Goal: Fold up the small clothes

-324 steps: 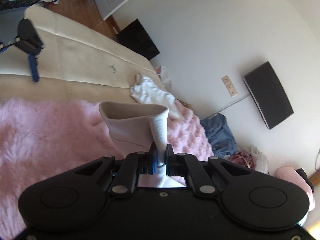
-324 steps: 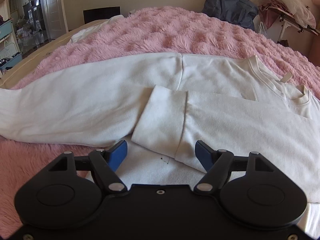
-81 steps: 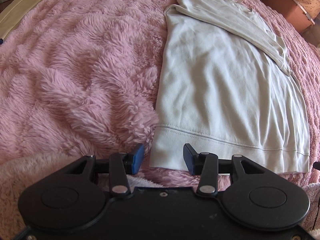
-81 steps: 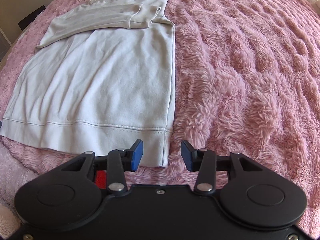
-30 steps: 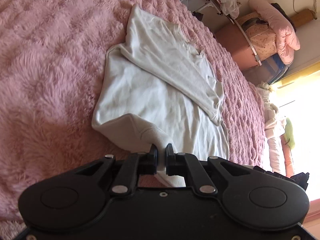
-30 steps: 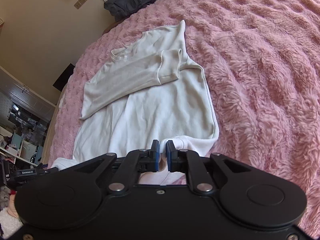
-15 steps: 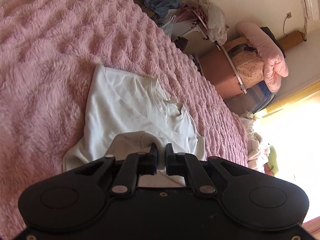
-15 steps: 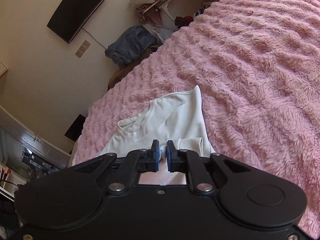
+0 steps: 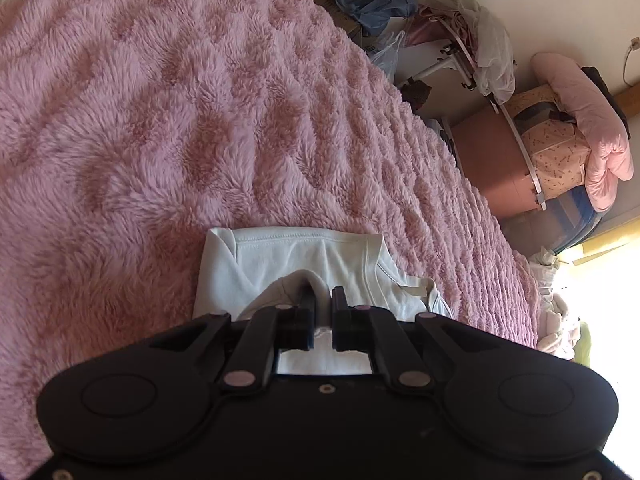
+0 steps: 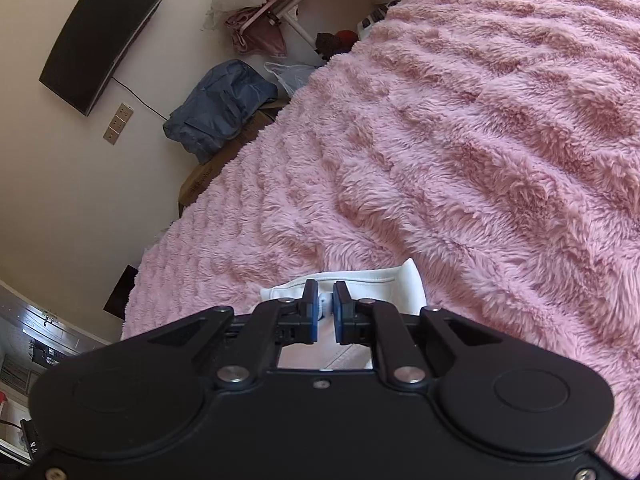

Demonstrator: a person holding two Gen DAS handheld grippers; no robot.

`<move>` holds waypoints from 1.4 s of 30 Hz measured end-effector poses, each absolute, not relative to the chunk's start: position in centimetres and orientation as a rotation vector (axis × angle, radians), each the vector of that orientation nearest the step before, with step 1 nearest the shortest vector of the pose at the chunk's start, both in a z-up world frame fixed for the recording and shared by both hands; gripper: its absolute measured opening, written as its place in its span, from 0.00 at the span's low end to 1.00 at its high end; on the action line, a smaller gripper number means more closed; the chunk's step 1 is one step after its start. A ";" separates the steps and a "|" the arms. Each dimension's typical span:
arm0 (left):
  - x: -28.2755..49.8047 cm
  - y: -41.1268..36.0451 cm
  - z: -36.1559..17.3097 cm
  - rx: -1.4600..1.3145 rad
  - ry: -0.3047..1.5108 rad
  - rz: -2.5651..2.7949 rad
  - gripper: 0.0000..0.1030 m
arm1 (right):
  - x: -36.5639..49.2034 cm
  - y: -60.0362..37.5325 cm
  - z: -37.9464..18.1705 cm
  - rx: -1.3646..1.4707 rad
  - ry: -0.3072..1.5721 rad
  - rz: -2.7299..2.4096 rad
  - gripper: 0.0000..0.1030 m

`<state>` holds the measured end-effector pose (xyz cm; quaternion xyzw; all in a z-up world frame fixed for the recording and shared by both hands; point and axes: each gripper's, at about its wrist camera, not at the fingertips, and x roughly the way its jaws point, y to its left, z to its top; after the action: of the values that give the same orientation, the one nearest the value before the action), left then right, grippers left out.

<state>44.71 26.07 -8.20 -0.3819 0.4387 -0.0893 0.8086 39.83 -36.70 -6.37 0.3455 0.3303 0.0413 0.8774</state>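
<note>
1. One white sweatshirt lies on the pink fluffy blanket, folded over itself, and its stitched hem band runs across the top of the visible part in the left wrist view.
2. The left gripper is clenched on a fold of the sweatshirt; the cloth rises in a small hump between its two black fingers.
3. The right gripper is also clenched on the sweatshirt, with a bit of white cloth squeezed between its blue pads.
4. In the right wrist view only a narrow white strip of the garment shows past the fingers, lying flat on the blanket.
5. Beyond the blanket edge, near the wall, a blue bag rests on a cardboard box.
6. A black screen hangs on the wall, and a socket plate is just below it.
7. In the left wrist view a pink duvet lies on top of a stack of bundles beside the bed, and a white plastic bag hangs on a rack near it.
</note>
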 end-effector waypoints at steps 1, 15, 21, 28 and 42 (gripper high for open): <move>45.3 26.2 -8.4 -0.811 0.941 -0.186 0.04 | 40.5 -36.5 -6.8 0.704 0.695 0.084 0.09; 47.6 26.5 -14.8 -0.837 0.960 -0.108 0.16 | 45.7 -35.6 -11.0 0.647 0.760 -0.003 0.13; 45.2 26.7 -10.5 -0.630 0.839 -0.154 0.42 | 43.6 -35.7 -9.5 0.557 0.688 0.057 0.46; 43.6 25.1 -10.0 -0.392 0.807 -0.250 0.43 | 40.3 -34.5 -7.3 0.216 0.593 0.183 0.56; 44.8 21.9 -12.6 -0.197 0.850 -0.302 0.44 | 40.2 -32.5 -9.7 -0.084 0.680 0.261 0.30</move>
<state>44.84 21.94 -12.59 -0.0949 0.4103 -0.1455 0.8953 40.15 -32.54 -9.73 -0.0410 0.3323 0.1278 0.9336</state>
